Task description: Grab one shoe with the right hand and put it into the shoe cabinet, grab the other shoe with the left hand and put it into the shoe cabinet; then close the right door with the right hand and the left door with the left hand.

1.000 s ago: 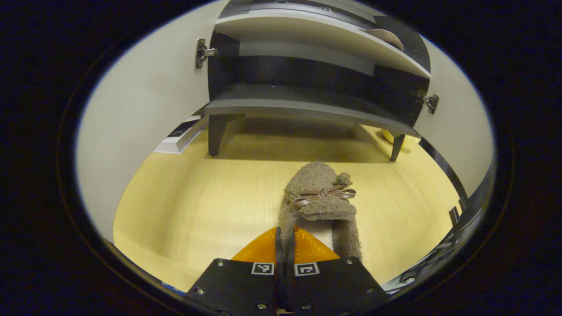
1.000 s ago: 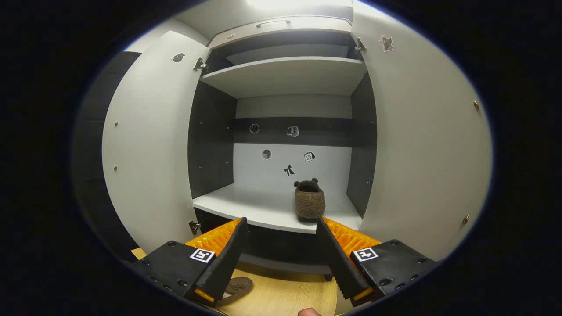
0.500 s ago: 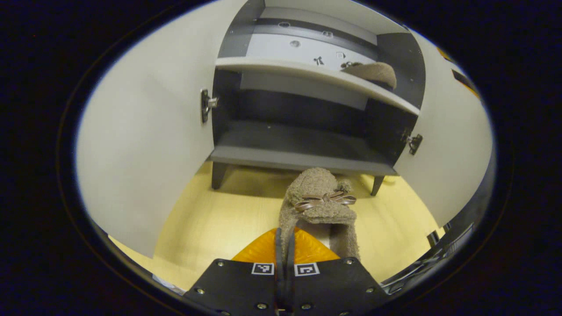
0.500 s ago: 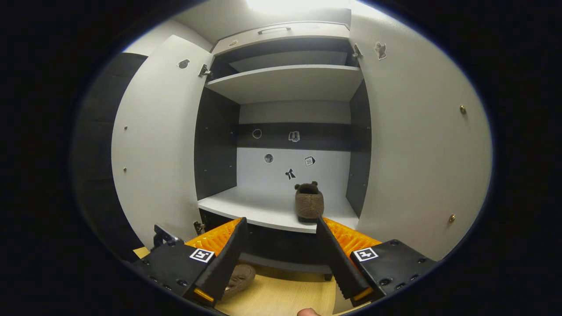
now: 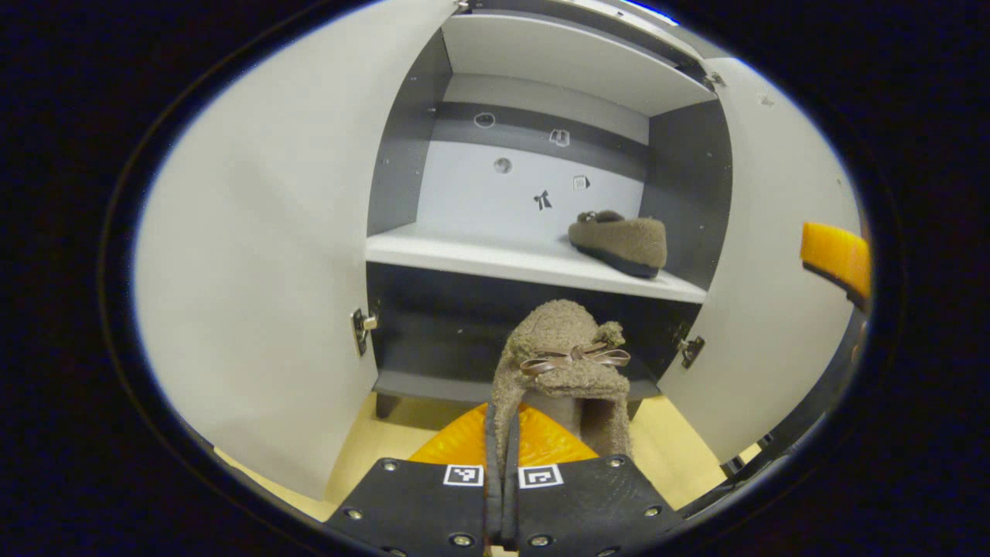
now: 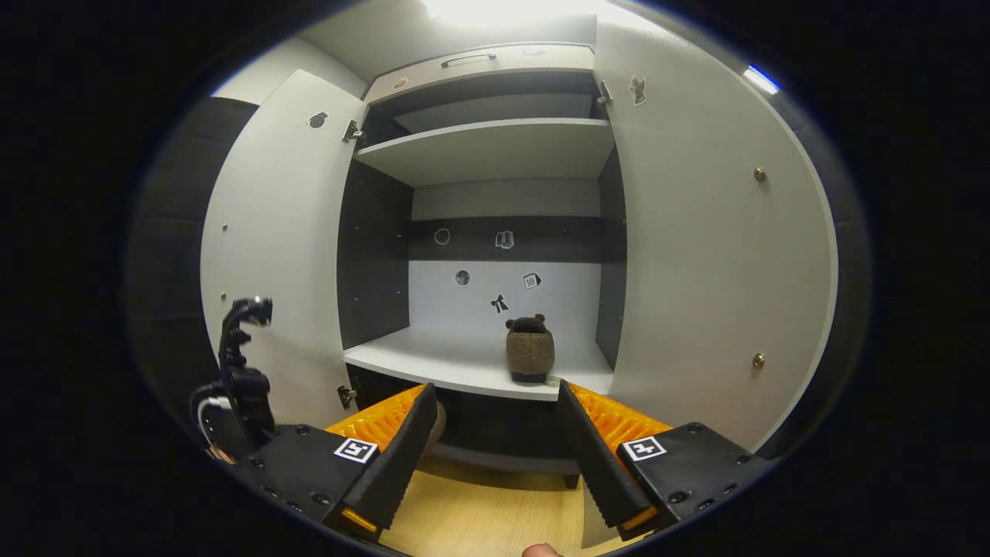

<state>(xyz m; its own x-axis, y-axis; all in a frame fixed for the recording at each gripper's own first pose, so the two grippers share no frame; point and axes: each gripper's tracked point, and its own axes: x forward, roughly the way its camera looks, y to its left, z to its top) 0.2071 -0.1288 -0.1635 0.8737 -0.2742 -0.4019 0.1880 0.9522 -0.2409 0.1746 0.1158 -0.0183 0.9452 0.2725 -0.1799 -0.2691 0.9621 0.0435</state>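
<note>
The floor is pale yellow wood-grain laminate, also seen in the right gripper view. The walls to either side are dark; in the right gripper view a black wall stands left of the furniture. A pale ceiling or upper wall runs above, with a bright light glaring at the very top. A small bluish-white light shows high on the right. Below the furniture, short dark legs stand on the floor, throwing shadow beneath.
</note>
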